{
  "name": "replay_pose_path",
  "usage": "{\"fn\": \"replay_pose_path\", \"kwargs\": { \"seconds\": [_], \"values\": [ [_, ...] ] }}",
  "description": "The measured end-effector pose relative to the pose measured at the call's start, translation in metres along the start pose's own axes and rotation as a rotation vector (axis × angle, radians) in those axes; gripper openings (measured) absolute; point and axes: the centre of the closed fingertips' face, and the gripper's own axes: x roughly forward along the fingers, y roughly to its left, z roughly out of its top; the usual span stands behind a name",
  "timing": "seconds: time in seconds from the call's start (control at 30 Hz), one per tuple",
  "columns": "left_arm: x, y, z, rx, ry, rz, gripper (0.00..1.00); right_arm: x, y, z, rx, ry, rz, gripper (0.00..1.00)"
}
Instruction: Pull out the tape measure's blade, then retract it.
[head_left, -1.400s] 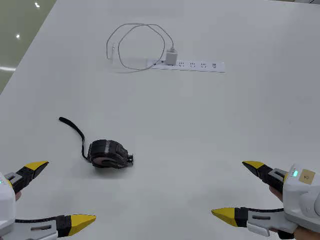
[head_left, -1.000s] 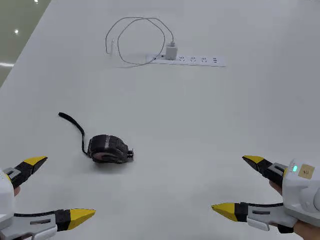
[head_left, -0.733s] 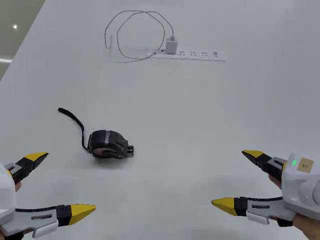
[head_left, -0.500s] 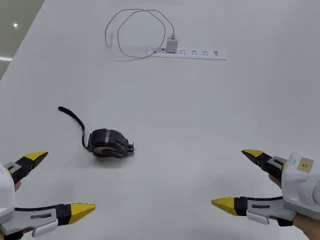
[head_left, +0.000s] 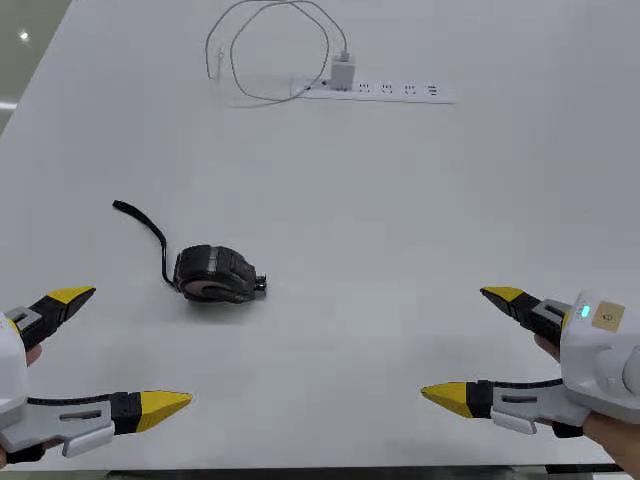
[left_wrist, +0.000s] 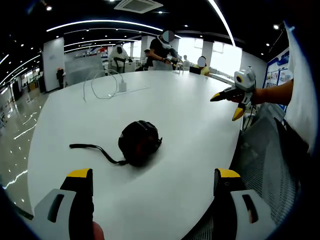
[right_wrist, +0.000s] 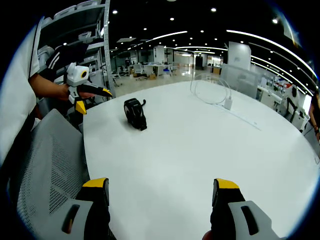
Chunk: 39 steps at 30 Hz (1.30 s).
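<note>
A black tape measure (head_left: 214, 275) lies on the white table (head_left: 400, 220), its black wrist strap (head_left: 145, 228) trailing to the far left; the blade is wound in. It also shows in the left gripper view as the tape measure (left_wrist: 139, 142) and in the right gripper view as the tape measure (right_wrist: 135, 113). My left gripper (head_left: 118, 348) hovers open at the near left edge, short of the tape. My right gripper (head_left: 468, 342) hovers open at the near right, well apart from it. Both hold nothing. Their yellow fingertips (left_wrist: 79, 174) are spread wide.
A white power strip (head_left: 385, 91) with a plugged charger (head_left: 342, 74) and a looped white cable (head_left: 265, 50) lies at the far side. A grey mesh chair (right_wrist: 47, 165) stands by the table's near edge. People stand in the background office.
The head camera has shifted, so the table scene sits slightly higher in the picture. The tape measure has stayed put and both grippers remain open near the front edge.
</note>
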Motion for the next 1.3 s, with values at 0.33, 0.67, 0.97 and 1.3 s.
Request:
{"fn": "replay_pose_path", "kwargs": {
  "seconds": [0.33,0.67,0.97,1.3],
  "values": [
    [0.007,0.005,0.006,0.024,0.004,-0.025,0.99,0.007,-0.003,0.002,-0.009,0.001,0.017,0.82],
    [0.019,0.011,0.01,0.062,0.022,-0.063,0.99,0.025,-0.002,0.009,-0.056,0.013,0.071,0.81],
    [0.029,0.014,0.011,0.113,0.057,-0.106,0.98,0.043,0.002,0.015,-0.114,0.03,0.134,0.79],
    [0.039,0.014,0.01,0.177,0.101,-0.153,0.96,0.057,0.004,0.02,-0.144,0.04,0.181,0.79]
  ]
}}
